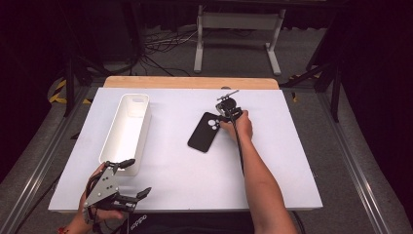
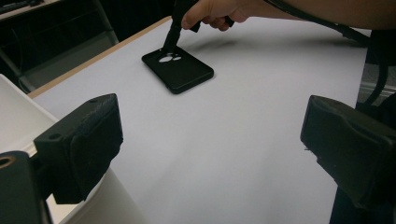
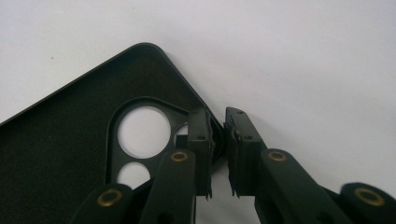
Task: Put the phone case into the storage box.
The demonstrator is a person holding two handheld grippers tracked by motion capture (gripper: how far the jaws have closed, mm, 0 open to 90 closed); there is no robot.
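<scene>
A black phone case lies inside-up on the white table, right of the middle. My right gripper stands over its far corner by the camera cutouts, held by a hand. In the right gripper view the jaws of the right gripper are closed onto the phone case at its rim, one jaw inside the rim and one outside. My left gripper is open at the near left edge, with nothing between its pads. From the left gripper, the phone case and the right gripper show farther off.
A long white bin stands on the left half of the table, just beyond my left gripper; its wall is beside the left jaw. A wooden strip runs along the far edge. A cable trails down the right forearm.
</scene>
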